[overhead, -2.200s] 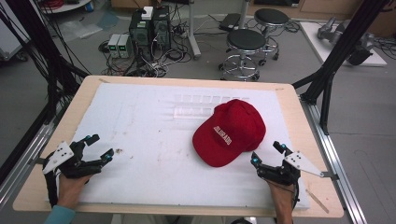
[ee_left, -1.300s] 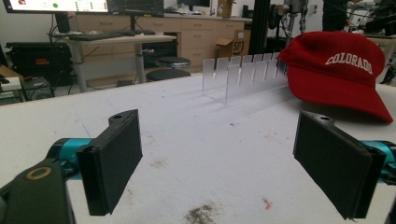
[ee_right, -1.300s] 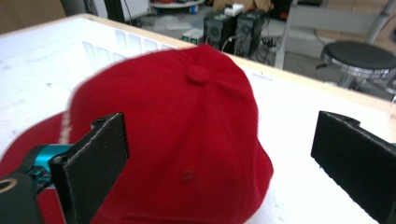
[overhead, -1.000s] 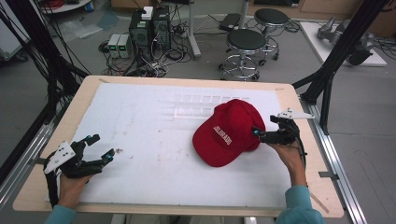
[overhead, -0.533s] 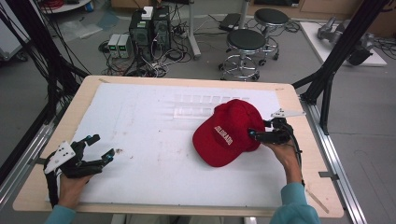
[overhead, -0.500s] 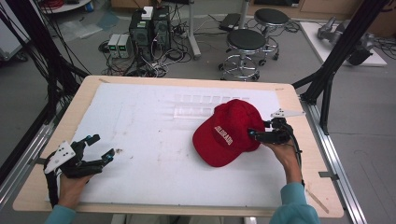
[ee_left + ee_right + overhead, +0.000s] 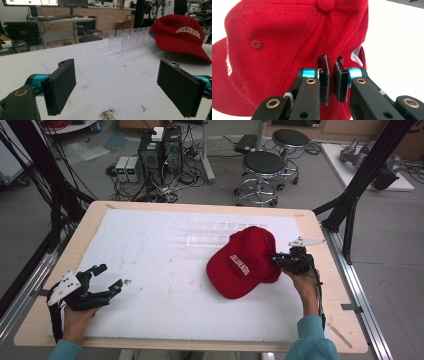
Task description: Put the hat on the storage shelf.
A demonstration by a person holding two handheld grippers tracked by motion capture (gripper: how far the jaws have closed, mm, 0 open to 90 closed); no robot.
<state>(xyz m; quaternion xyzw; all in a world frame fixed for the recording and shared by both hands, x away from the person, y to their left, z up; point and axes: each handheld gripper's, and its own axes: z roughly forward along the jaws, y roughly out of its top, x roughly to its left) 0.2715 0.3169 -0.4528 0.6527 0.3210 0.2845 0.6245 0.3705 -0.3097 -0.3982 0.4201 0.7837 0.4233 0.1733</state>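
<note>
— Where is the red cap point(image 7: 246, 261) sitting?
— It is lying on the white pad point(image 7: 165, 270) on the counter point(image 7: 310, 220), over on the right side. Its brim is pointing toward the person. White letters are showing on its front.
— What is the right tool point(image 7: 276, 260) doing?
— It is pinching the side of the cap. In the right gripper view, its two black jaws are squeezing a fold of red cloth between them.
— And the left tool point(image 7: 106, 279)?
— It is resting near the left front corner, well apart from the cap. Its jaws are spread wide and are holding nothing.
— Anything else there?
— A clear plastic rack point(image 7: 130, 37) is standing just behind the cap.
</note>
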